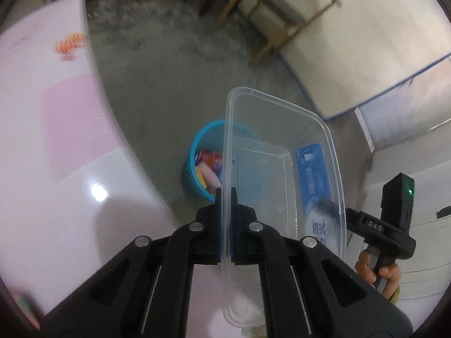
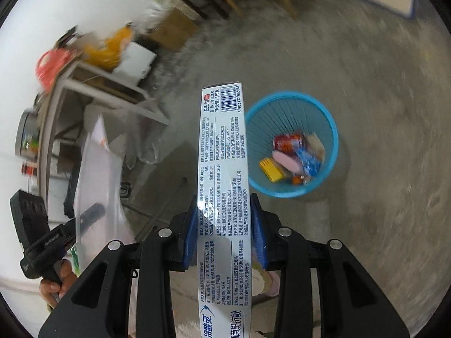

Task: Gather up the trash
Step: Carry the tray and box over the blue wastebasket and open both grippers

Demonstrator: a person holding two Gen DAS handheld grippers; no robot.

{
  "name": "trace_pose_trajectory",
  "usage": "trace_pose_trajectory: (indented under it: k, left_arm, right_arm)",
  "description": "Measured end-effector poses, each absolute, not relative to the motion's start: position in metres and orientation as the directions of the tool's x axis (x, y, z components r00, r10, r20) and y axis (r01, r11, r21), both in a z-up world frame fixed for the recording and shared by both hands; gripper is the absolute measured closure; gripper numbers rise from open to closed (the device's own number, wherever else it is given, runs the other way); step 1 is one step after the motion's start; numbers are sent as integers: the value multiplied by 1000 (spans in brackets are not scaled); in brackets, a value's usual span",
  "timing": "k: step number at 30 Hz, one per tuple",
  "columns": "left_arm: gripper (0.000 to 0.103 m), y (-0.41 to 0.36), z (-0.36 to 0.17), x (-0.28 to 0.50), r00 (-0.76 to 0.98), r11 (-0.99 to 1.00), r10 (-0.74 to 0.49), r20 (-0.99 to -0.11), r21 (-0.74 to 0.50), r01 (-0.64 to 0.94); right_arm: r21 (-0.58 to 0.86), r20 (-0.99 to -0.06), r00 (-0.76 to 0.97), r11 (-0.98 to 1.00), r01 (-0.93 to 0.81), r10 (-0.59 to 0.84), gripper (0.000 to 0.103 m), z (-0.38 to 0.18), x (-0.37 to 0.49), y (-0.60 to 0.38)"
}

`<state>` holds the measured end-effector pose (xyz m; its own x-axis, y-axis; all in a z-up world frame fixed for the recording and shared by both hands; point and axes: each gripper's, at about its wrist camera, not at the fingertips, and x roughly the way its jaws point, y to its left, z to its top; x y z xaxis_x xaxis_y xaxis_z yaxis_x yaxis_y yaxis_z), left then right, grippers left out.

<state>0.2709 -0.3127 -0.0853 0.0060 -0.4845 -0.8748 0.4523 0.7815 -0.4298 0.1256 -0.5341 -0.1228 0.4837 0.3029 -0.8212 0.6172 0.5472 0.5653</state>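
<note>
My left gripper (image 1: 225, 194) is shut on the side wall of a clear plastic food container (image 1: 282, 152), held in the air above the floor. My right gripper (image 2: 225, 217) is shut on a long white and blue toothpaste box (image 2: 222, 169), also seen through the container in the left wrist view (image 1: 313, 174). A blue trash basket (image 2: 327, 118) stands on the floor to the right of the box, holding a red can, wrappers and other trash. In the left wrist view the basket (image 1: 197, 152) lies just beyond the container's left side.
A pink and white table (image 1: 56, 140) fills the left of the left wrist view. Wooden chairs (image 1: 282, 8) and a cardboard box (image 2: 174, 28) stand at the far side of the grey concrete floor. A cluttered shelf (image 2: 70, 84) stands on the right wrist view's left.
</note>
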Motion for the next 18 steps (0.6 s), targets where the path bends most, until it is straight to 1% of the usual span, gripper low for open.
trace_pose_trajectory:
  k: [2, 5, 7, 9, 10, 15, 18]
  left_arm:
    - [101, -347, -108, 282, -37, 797, -429, -903, -397, 455]
    - [100, -385, -137, 295, -92, 811, -387, -918, -386, 440]
    - [92, -409, -155, 304, -99, 820, -379, -920, -384, 424]
    - [55, -420, -165, 309, -95, 834, -361, -928, -367, 413]
    - [52, -421, -169, 310, -84, 843, -353, -932, -356, 404]
    - [52, -409, -152, 323, -69, 838, -418, -906, -413, 357]
    - [43, -384, -123, 321, -6, 823, -470, -883, -441, 358]
  right_arm:
    - [572, -820, 476, 507, 645, 319, 69, -143, 122, -548]
    - [565, -825, 470, 473, 676, 313, 69, -162, 115, -562]
    - [558, -830, 466, 463, 689, 307, 69, -169, 112, -567]
    - [547, -837, 454, 461, 699, 304, 69, -178, 110, -574]
    - [542, -840, 447, 462, 702, 306, 69, -182, 111, -576]
    - [516, -857, 419, 489, 703, 300, 69, -196, 123, -590]
    - [499, -867, 394, 510, 701, 307, 69, -209, 133, -600]
